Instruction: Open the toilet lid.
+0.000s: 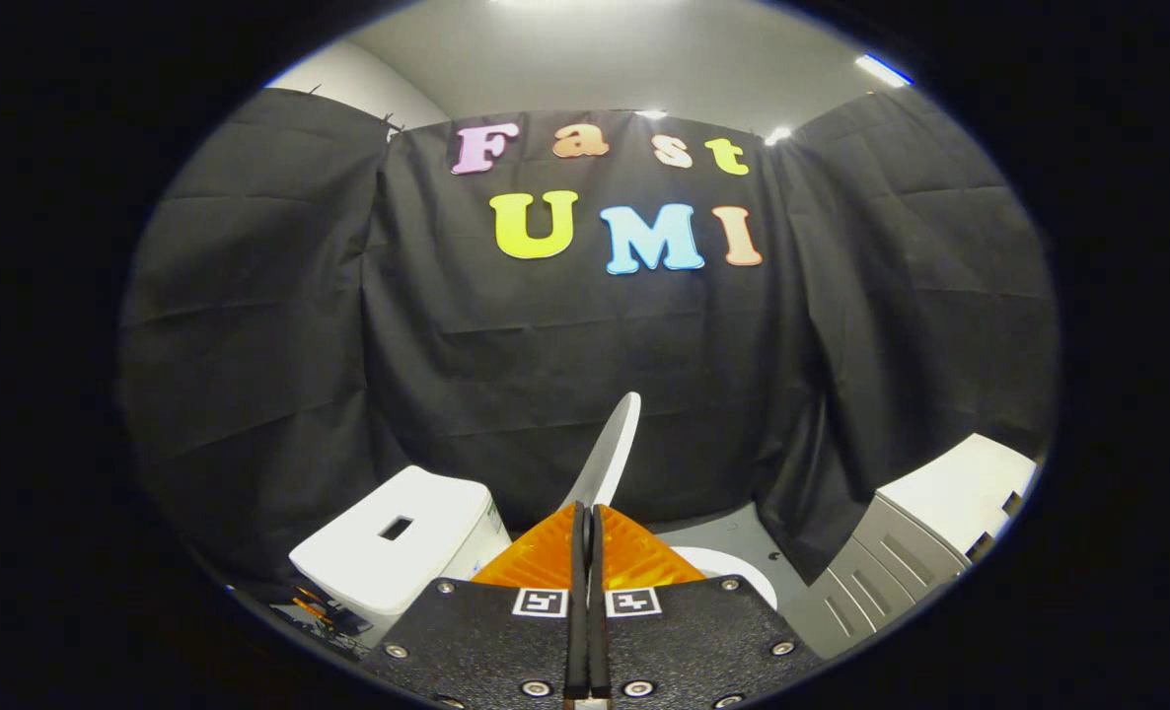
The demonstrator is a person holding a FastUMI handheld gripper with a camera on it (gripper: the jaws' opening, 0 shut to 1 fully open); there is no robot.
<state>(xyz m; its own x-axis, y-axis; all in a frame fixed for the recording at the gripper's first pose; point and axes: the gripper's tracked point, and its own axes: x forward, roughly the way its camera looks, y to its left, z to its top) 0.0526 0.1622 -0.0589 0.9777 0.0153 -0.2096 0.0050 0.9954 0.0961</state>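
Black cloth (585, 355) hangs in creased panels on three sides of the booth, under a pale ceiling (624, 59) with small bright lights. Low on my left sits a white toilet tank (398, 552) with a dark rectangular slot in its top. Low on my right stands a grey cabinet (891, 572) with a white top, its front ribbed with slanting lines. A strip of grey floor (733, 537) shows at the foot of the cloth between them.

My gripper (586, 537) has its two fingers (546, 562) drawn together, with only a thin dark seam left between them. The lid (607, 459) rises straight out of that seam, seen edge-on as a narrow white blade. Its lower edge meets my fingertips and both fingers appear to press on it, one on each face.

The lid stands close to upright, its long axis running up from my fingertips and leaning slightly to my right, its rounded free end pointing at the ceiling against the cloth. Just beyond my fingers on the right, a curved white piece of the seat (733, 572) lies flat, below and beside the raised lid.
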